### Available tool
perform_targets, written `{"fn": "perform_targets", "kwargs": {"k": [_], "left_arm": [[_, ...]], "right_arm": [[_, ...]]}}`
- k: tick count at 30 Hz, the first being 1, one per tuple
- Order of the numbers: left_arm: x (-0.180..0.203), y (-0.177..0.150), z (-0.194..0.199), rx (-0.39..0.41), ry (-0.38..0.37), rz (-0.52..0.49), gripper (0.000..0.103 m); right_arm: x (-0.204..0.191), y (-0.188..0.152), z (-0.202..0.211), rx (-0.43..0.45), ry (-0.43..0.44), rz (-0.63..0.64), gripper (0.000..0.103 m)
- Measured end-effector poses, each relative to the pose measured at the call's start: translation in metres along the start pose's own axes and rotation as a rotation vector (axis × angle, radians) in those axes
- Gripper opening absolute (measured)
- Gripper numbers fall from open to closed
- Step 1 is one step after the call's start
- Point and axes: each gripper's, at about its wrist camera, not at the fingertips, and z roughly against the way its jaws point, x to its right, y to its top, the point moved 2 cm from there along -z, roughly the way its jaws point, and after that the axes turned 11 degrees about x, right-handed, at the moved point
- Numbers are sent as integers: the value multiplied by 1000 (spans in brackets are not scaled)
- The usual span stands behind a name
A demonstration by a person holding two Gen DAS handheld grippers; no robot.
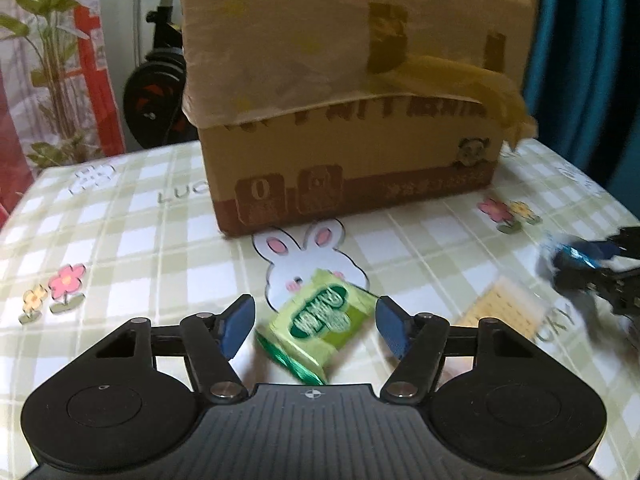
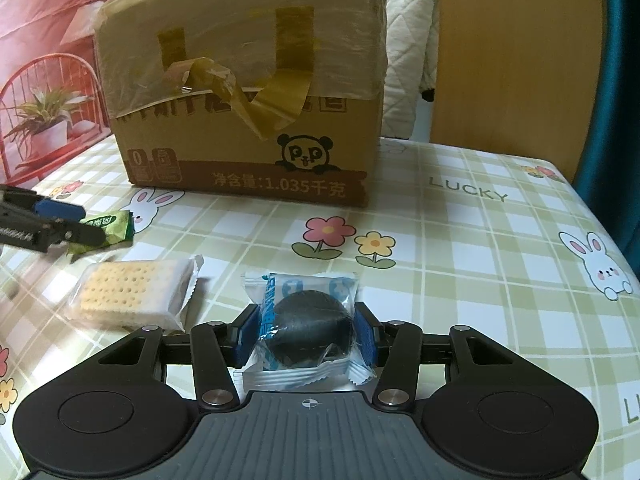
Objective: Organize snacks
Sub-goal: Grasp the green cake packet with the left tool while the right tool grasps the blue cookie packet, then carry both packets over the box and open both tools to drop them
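A green snack packet (image 1: 320,324) lies on the tablecloth between the fingers of my left gripper (image 1: 314,328), which is open around it with gaps on both sides. The packet also shows in the right wrist view (image 2: 106,230), partly behind the left gripper (image 2: 60,224). My right gripper (image 2: 306,330) is shut on a clear-and-blue packet holding a dark round cake (image 2: 308,328); in the left wrist view this gripper (image 1: 592,264) is blurred at the right edge. A clear-wrapped cracker sandwich (image 2: 132,294) lies on the table between the two grippers and also shows in the left wrist view (image 1: 504,312).
A taped cardboard box (image 2: 244,92) stands at the back of the table and also shows in the left wrist view (image 1: 348,112). The table wears a green checked cloth (image 2: 480,264) with rabbits and flowers. A wooden chair back (image 2: 516,60) is behind the right side.
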Motion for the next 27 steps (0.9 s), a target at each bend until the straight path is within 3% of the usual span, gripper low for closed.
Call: {"fn": "perform_targets", "kwargs": {"k": [3, 5, 9, 21, 22, 24, 27], "left_arm": [[1, 2, -7, -3, -10, -3, 68], [3, 2, -8, -5, -37, -10, 59], [15, 2, 4, -31, -4, -60, 50], [17, -7, 5, -61, -17, 41, 60], [17, -7, 4, -66, -17, 38, 59], [17, -8, 3, -68, -15, 45, 41], [12, -9, 8, -53, -25, 80, 41]], "right_arm": [[1, 0, 1, -1, -5, -7, 46], [2, 1, 2, 1, -7, -12, 46], [3, 0, 4, 7, -7, -12, 46], [-1, 0, 7, 9, 0, -12, 46], [0, 0, 7, 8, -2, -15, 46], [1, -1, 8, 9, -5, -20, 46], [1, 1, 10, 21, -4, -24, 46]]}}
